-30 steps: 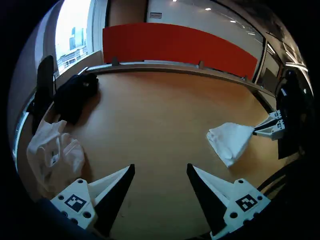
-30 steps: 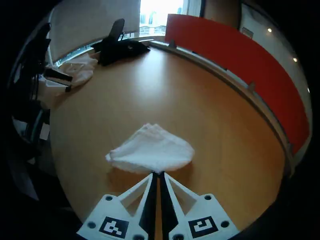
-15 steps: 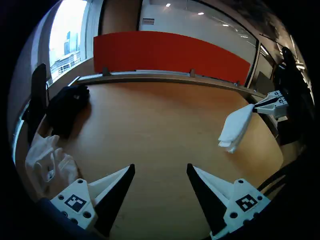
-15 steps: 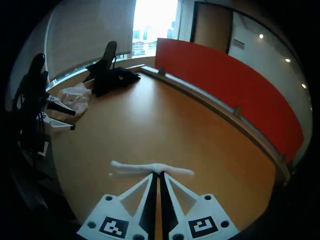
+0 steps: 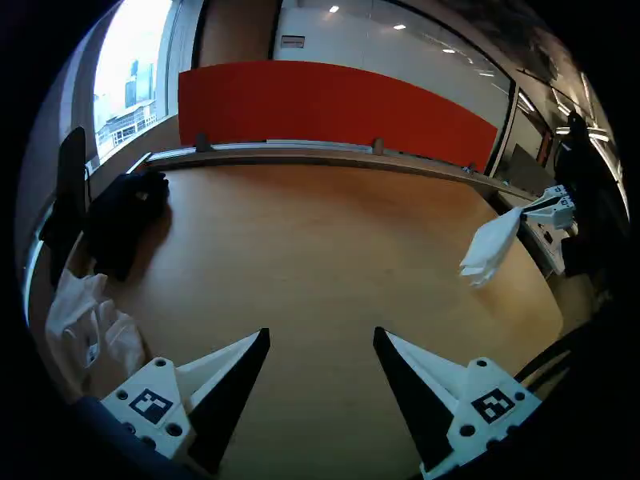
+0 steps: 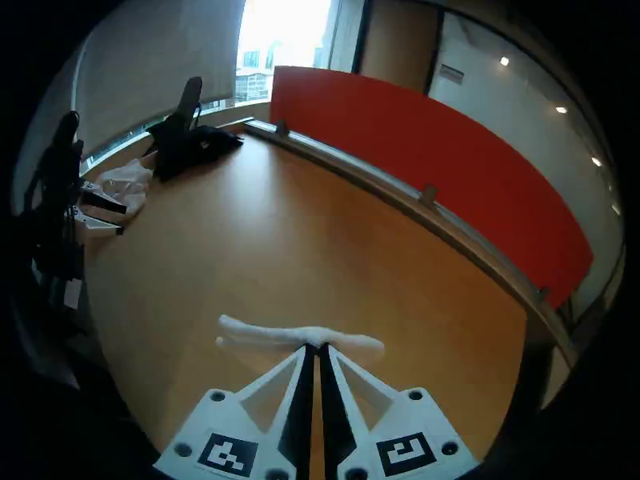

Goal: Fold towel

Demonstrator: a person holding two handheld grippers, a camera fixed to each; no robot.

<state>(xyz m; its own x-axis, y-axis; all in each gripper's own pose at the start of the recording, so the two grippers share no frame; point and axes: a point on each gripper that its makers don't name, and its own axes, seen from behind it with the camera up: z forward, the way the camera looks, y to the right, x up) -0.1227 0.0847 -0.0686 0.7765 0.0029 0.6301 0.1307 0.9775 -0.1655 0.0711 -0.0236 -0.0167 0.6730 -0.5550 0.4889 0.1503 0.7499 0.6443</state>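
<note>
- The left gripper (image 5: 320, 332) is spread wide, with nothing between its two fingers. It hangs over a bare stretch of the wooden desk (image 5: 320, 232).
- The right gripper (image 6: 318, 348) has its fingers pressed together on the towel (image 6: 298, 336), pinching it at the near edge.
- In the right gripper view the towel is seen edge-on. It shows as a thin white strip running left and right just past the fingertips, with the desk (image 6: 280, 232) beyond it.
- In the left gripper view the right gripper (image 5: 534, 214) shows far off at the right side of the desk. The towel (image 5: 490, 250) hangs limp from its tips in a bunched, narrow shape.
- I cannot tell whether the lower end of the towel touches the desk.
- The two grippers are well apart.
- In the right gripper view the left gripper (image 6: 108, 218) shows small at the far left, its dark fingertips apart. A dark figure holds it.
- A black heap (image 5: 120, 220), a bag or a coat, lies at the far left corner of the desk.
- A pile of white cloths (image 5: 80, 316) lies nearer along the same left edge, just beside the black heap.
- A dark chair (image 5: 70, 188) stands behind these two, near the bright window (image 5: 132, 84).
- A long red screen (image 5: 336, 100) runs along the far edge of the desk.
</note>
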